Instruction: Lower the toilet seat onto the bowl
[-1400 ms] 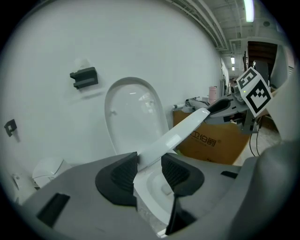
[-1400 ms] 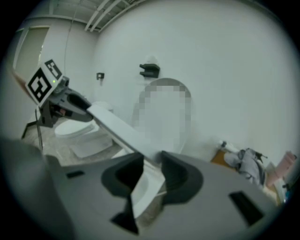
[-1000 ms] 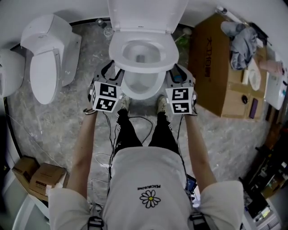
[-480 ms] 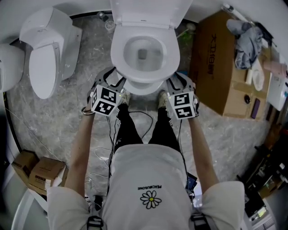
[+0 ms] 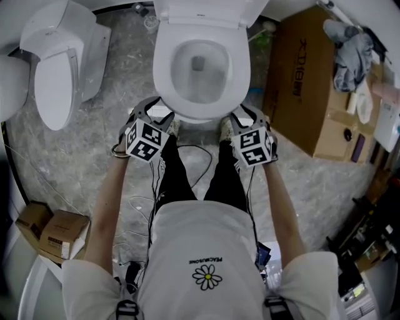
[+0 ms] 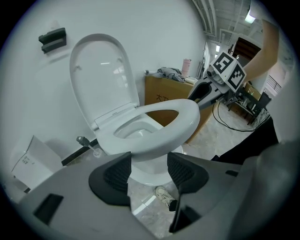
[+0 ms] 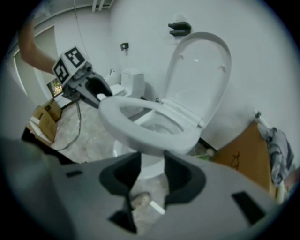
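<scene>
Where the seat lies: the toilet seat (image 5: 164, 70) is down flat on the bowl (image 5: 199, 76), its ring following the rim all the way round.
Lid: the lid (image 5: 200, 11) stands upright behind the bowl, against the white wall.
Left gripper: the left gripper (image 6: 149, 165) sits at the bowl's front left. Its jaws are opening and already stand wide apart. The seat's front edge shows just past the gap, the pads do not press on it, and nothing is held.
Right gripper: the right gripper (image 7: 151, 165) sits at the bowl's front right. Its jaws are likewise opening and spread wide. The seat's edge lies just beyond them, untouched, and the grip is empty.
Person: the person stands close in front of the bowl, with shoes (image 5: 226, 130) just beside its foot and between the two grippers.
Cables: the cables (image 5: 187, 167) loop on the floor just in front of the bowl, between the person's legs.
Second toilet: a second toilet (image 5: 59, 75) stands left of the bowl, with its lid down.
Cardboard box: a cardboard box (image 5: 300, 94) stands right of the bowl, with clothes (image 5: 349, 53) heaped on its top.
Small boxes: the small boxes (image 5: 56, 234) sit well apart from the bowl, to its front left.
Floor: the floor (image 5: 94, 156) is grey marbled stone all around the bowl.
</scene>
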`<action>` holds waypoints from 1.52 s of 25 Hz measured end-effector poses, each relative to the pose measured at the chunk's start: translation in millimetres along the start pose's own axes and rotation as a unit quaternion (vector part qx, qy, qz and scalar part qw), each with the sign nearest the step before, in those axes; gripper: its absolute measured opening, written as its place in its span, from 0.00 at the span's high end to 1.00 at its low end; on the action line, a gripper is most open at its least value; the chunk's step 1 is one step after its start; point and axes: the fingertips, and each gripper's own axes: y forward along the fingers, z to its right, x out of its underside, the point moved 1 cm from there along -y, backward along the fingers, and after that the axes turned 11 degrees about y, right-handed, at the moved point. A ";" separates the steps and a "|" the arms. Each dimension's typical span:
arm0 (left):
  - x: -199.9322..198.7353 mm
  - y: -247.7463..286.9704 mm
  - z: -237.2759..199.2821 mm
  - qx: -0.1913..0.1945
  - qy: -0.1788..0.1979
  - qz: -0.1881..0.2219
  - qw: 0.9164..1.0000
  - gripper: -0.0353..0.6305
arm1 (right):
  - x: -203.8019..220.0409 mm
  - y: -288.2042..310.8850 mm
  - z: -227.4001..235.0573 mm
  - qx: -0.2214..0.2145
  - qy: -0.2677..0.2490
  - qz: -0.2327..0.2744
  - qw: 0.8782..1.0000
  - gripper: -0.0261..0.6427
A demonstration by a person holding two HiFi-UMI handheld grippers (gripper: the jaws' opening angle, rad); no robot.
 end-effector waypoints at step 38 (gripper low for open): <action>135.7 125.3 72.2 0.118 -0.013 -0.096 0.988 0.54 | 139.2 135.8 -31.0 -0.039 -0.010 -0.135 0.990 0.78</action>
